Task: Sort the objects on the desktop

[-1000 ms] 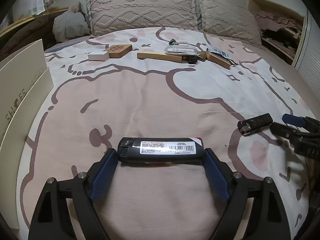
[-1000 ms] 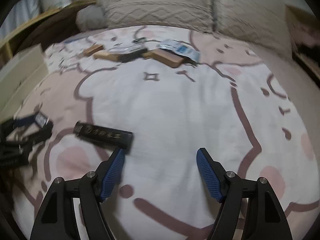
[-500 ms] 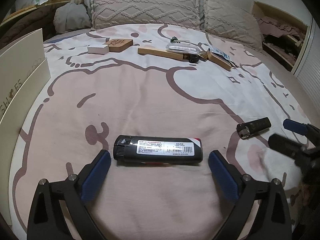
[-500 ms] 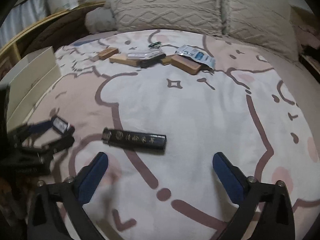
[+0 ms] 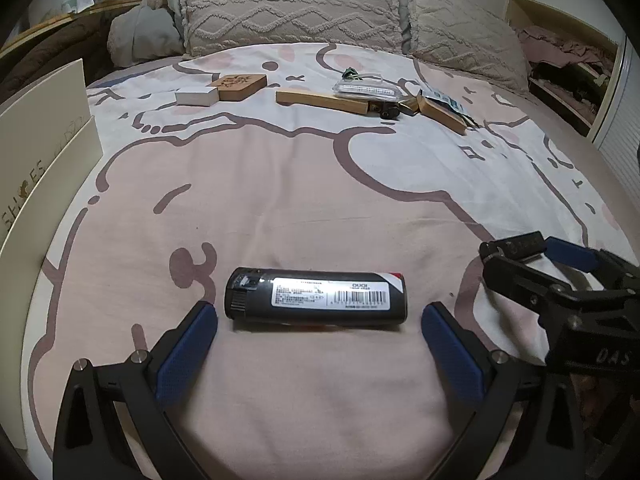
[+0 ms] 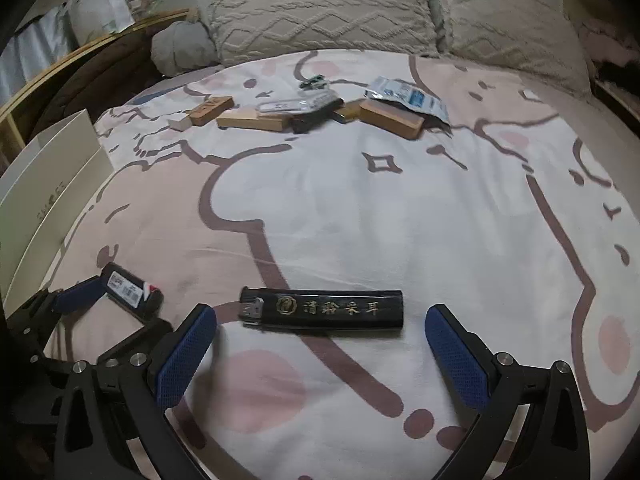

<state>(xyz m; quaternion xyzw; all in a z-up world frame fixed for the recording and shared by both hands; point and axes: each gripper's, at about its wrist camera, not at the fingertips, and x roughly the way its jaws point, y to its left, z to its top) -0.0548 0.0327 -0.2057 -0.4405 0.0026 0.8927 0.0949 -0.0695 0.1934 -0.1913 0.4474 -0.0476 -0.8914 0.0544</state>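
A bed (image 5: 304,184) covered by a pink and white cartoon-print sheet. Nearest, the left gripper (image 5: 319,322) has its jaws opening, clear of a black lighter (image 5: 316,295) lying crosswise between them; its white barcode label reads "OUQI". Just right of that lighter, the right gripper (image 6: 320,326) stands with jaws wide apart around a slimmer black lighter (image 6: 322,309) with gold Chinese characters. Left of it, a cream box (image 5: 38,136) is printed "SHOES". Farther back lie wooden blocks (image 5: 320,100), then pillows (image 5: 288,8).

Dim bedroom; pink-and-white cartoon bedspread (image 5: 280,184); two knitted beige pillows (image 5: 288,8) at the head; cluttered shelf (image 5: 560,64) rightward
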